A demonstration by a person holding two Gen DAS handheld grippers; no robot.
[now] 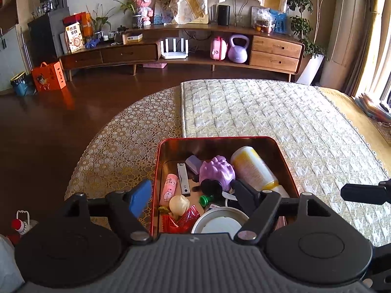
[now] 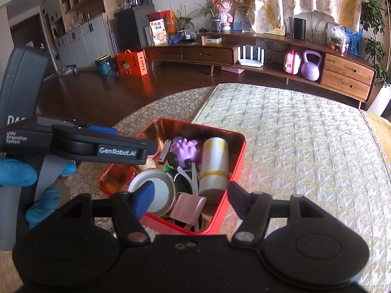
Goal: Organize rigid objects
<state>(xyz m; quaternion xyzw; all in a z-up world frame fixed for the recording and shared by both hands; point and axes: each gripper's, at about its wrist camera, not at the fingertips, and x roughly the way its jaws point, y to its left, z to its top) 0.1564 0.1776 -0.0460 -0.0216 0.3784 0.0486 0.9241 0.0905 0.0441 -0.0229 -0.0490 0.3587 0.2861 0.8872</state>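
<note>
A long wooden sideboard (image 1: 180, 48) crosses the top of both frames above dark floorboards. Below it, a quilted cream mat (image 1: 281, 122) overlaps a lace-patterned tablecloth (image 1: 127, 141). One glossy red tin (image 1: 220, 138), rectangular with rounded corners, sits bottom centre, holding one white-and-yellow bottle (image 1: 251, 166), one knobbly purple toy (image 1: 217, 171), one steel nail clipper (image 1: 183, 178) and one round lid (image 2: 156, 191). The left gripper (image 1: 193, 195) and right gripper (image 2: 190, 199) both hover over the tin, fingers apart and empty.
</note>
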